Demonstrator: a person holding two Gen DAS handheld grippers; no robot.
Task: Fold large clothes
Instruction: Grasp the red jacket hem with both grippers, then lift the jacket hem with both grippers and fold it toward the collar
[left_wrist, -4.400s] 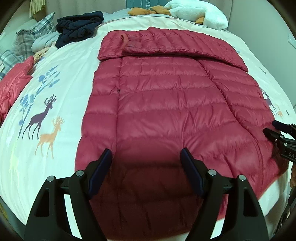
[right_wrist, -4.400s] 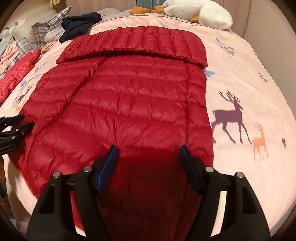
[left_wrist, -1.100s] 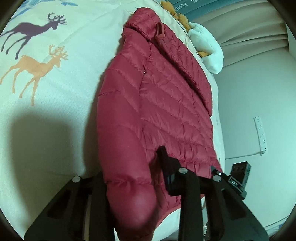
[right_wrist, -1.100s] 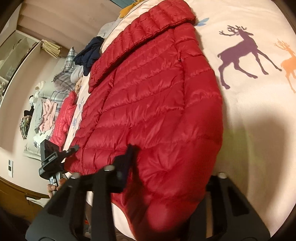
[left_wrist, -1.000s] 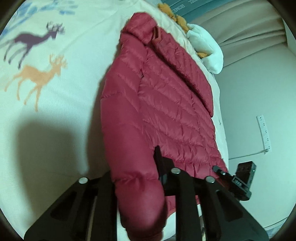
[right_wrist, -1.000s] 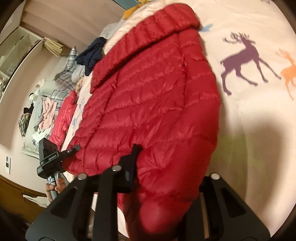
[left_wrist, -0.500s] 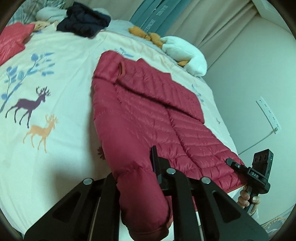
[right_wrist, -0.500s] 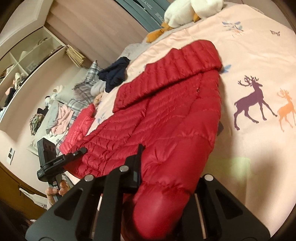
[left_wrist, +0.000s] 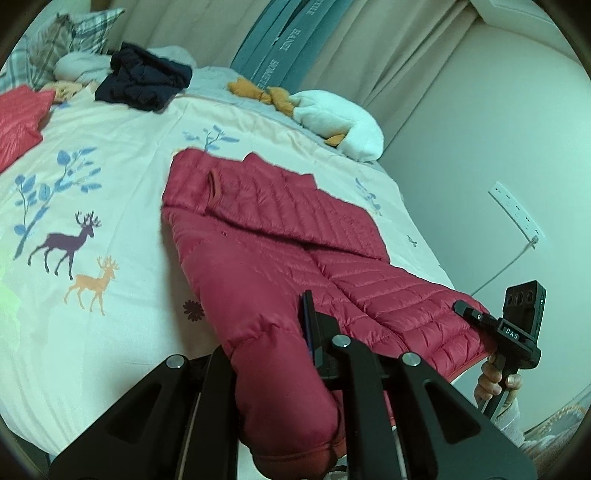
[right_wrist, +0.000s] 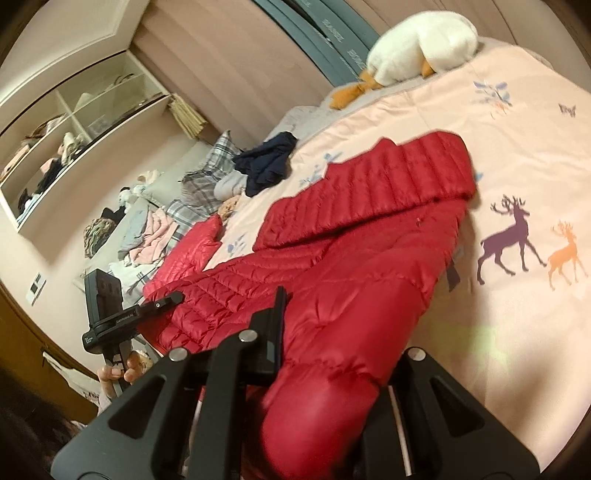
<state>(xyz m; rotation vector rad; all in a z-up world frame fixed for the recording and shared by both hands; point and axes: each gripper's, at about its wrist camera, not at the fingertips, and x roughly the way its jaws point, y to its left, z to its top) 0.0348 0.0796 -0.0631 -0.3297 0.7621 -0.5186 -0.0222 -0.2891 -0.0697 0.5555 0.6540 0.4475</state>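
Across the deer-print bed (left_wrist: 122, 155), the red jacket (left_wrist: 280, 236) lies center frame with sleeves tucked in, both the left gripper (left_wrist: 273, 354) and right gripper (right_wrist: 332, 343) clenched on its hem corners, lengthwise fold undone.

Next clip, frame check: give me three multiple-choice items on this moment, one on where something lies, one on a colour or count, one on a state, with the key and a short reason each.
1. Where does the white plush toy lie?
A. at the far end of the bed
B. on the floor
C. on top of the jacket

2. How many deer are printed beside the red down jacket in the left wrist view?
A. one
B. two
C. four

3. What is the left gripper doing?
A. hanging open
B. clamping the jacket's hem
C. holding the dark garment

Key: 1 A, the toy sits beyond the jacket's collar; 2 B, one purple, one orange; 3 B, fabric bulges between its fingers, as with the right gripper.
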